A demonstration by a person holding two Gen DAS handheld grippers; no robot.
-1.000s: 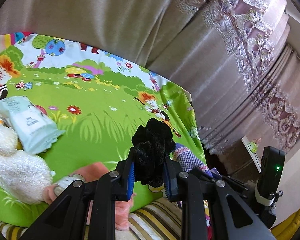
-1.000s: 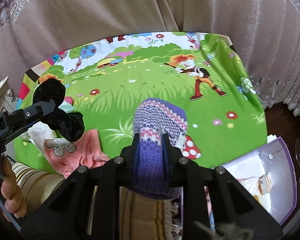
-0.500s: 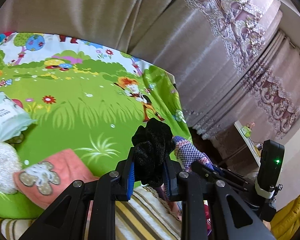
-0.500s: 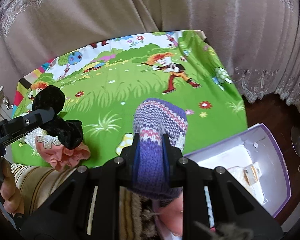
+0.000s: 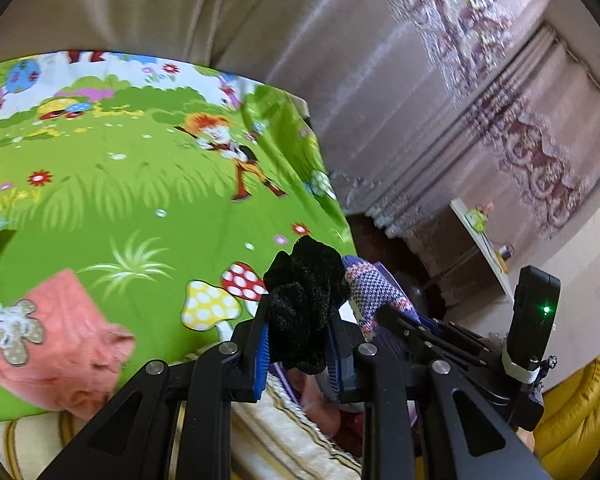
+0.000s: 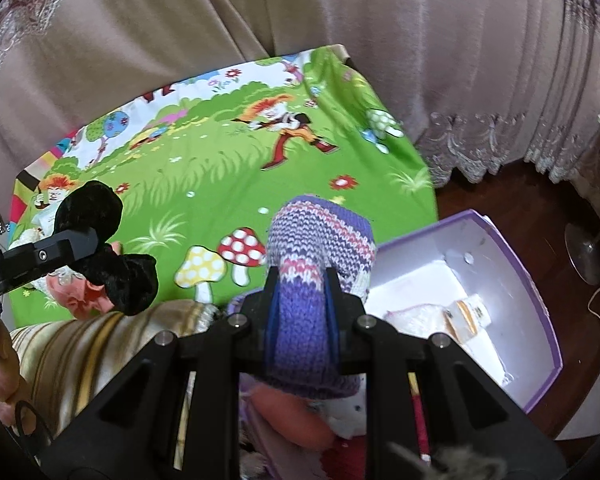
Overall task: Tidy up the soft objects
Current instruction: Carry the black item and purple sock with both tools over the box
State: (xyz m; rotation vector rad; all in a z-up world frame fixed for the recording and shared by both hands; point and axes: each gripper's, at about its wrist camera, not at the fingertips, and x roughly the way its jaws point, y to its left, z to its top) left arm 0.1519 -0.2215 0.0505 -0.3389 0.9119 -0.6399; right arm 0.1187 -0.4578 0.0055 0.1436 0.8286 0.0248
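Mauve curtains [image 6: 340,12] with lace trim hang full height behind the cartoon-print green cover [image 6: 228,184]. Dark wooden floor [image 6: 540,208] at right. Pale shelf [image 5: 480,240], possibly a sill, carries small items. Daylight is bright.

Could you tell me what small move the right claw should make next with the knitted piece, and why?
Probably carry it a little further right, over the purple box: the right claw is shut on the purple knitted piece, which hangs at the box's left edge, not yet above its open white inside.
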